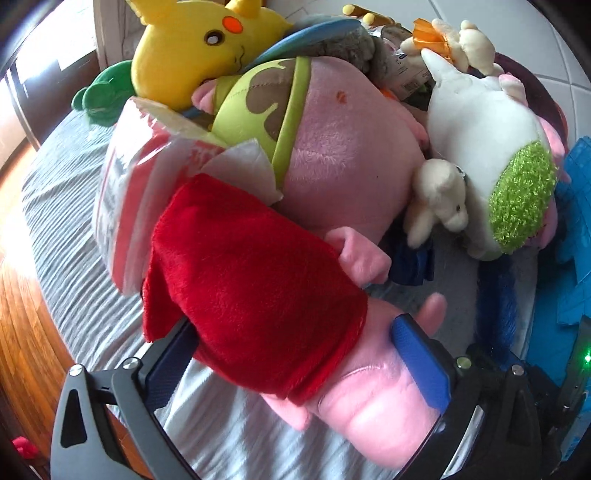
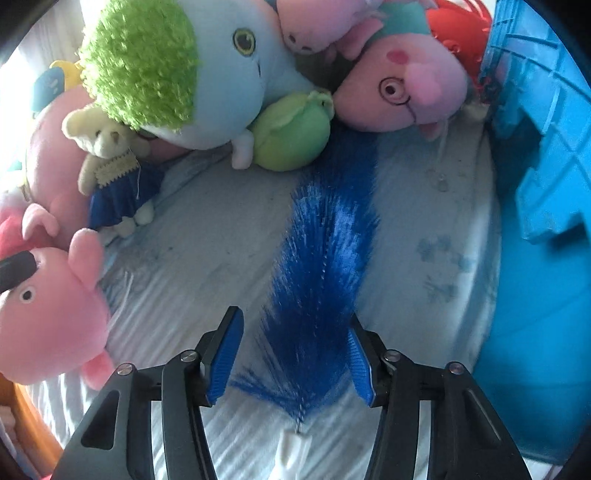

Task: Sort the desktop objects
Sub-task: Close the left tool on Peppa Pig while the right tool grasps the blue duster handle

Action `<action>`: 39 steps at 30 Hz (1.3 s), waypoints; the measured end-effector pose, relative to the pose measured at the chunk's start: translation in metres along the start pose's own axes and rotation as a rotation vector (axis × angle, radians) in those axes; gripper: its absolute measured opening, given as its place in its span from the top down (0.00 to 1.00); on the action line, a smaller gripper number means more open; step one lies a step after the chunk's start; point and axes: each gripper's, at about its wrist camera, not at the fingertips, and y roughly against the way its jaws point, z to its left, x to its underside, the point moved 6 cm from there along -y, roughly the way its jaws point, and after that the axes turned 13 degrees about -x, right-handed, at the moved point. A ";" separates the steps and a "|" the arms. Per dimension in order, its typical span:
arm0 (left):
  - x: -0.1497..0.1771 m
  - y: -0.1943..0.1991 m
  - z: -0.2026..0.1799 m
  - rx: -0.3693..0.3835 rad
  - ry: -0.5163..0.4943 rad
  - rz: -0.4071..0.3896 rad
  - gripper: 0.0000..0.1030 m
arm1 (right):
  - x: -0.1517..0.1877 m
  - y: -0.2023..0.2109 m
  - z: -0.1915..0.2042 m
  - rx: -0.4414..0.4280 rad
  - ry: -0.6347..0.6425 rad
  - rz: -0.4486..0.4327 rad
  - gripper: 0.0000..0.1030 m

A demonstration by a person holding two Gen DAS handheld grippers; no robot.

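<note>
The left gripper [image 1: 295, 354] is clamped on a pink plush pig in a red dress [image 1: 258, 280], its blue pads pressing the pig's head above the grey striped cloth [image 1: 66, 236]. The right gripper [image 2: 295, 354] stands wide apart around a blue bristle brush with a white handle [image 2: 325, 258], not squeezing it. At twelve o'clock lies a heap of plush toys [image 2: 207, 74]; at two o'clock, a blue plastic crate [image 2: 539, 122].

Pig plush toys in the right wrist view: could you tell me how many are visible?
3: red-dressed pig at left, glasses pig upper right, small pig at top. Others may be hidden.
</note>
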 end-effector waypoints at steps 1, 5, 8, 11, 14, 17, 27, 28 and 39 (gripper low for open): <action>-0.001 -0.001 0.000 -0.002 -0.002 -0.003 0.00 | -0.002 -0.002 -0.001 0.002 -0.001 -0.003 0.49; -0.002 -0.008 0.000 -0.021 -0.006 0.001 0.00 | -0.008 -0.007 -0.004 0.020 -0.004 -0.008 0.42; -0.003 -0.008 -0.001 -0.025 -0.024 -0.014 0.00 | -0.015 -0.011 -0.008 0.033 -0.011 -0.015 0.27; -0.001 -0.005 0.001 -0.007 -0.047 -0.018 0.00 | -0.017 -0.011 -0.006 0.023 -0.010 -0.016 0.33; 0.006 0.005 0.006 0.021 -0.086 -0.024 0.09 | -0.015 -0.006 0.003 0.029 0.015 -0.013 0.72; 0.013 0.014 0.012 0.048 -0.132 -0.026 0.15 | -0.003 -0.001 0.015 0.026 0.018 0.002 0.80; 0.055 0.049 0.045 0.163 -0.363 0.014 0.25 | 0.068 0.046 0.046 -0.010 -0.013 0.051 0.80; 0.057 0.049 0.050 0.166 -0.362 0.018 0.25 | 0.075 0.048 0.046 -0.010 -0.022 0.061 0.80; 0.025 0.023 0.041 0.113 -0.165 -0.003 0.06 | 0.084 0.055 0.034 -0.015 -0.069 0.053 0.66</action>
